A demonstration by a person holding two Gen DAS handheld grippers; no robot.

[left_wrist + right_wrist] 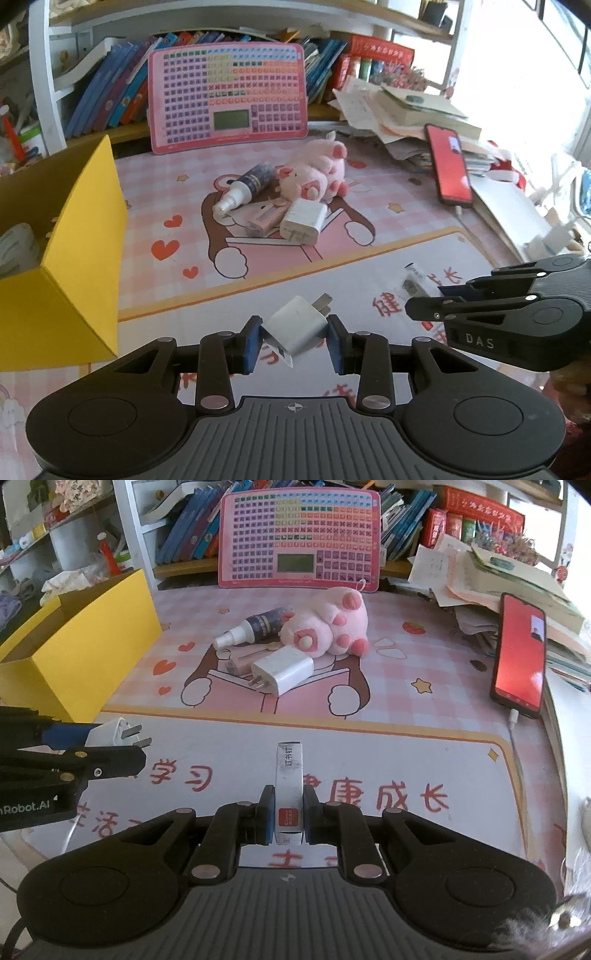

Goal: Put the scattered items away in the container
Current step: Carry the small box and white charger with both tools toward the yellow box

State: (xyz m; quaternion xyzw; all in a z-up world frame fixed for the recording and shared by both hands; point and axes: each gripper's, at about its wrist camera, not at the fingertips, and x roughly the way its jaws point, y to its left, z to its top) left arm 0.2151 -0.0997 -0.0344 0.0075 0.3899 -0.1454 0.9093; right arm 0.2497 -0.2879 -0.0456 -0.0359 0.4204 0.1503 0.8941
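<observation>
Left tool (295,338) clenched on a small white plug adapter (297,328), held tilted above the tabletop (369,258). Right tool (289,814) clenched on a slim white staple box (290,786), lying lengthwise between its pads. Yellow container (74,258) stands to the left of both tools. Ahead of them lie 1 spray bottle (255,627), 1 pink plush pig (328,627) and 1 larger white charger (284,670).

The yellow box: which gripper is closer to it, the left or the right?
Left. The left gripper, holding a small white charger, is just beside the yellow box. The right gripper, holding a staples box, is farther away, beyond the left one.
</observation>
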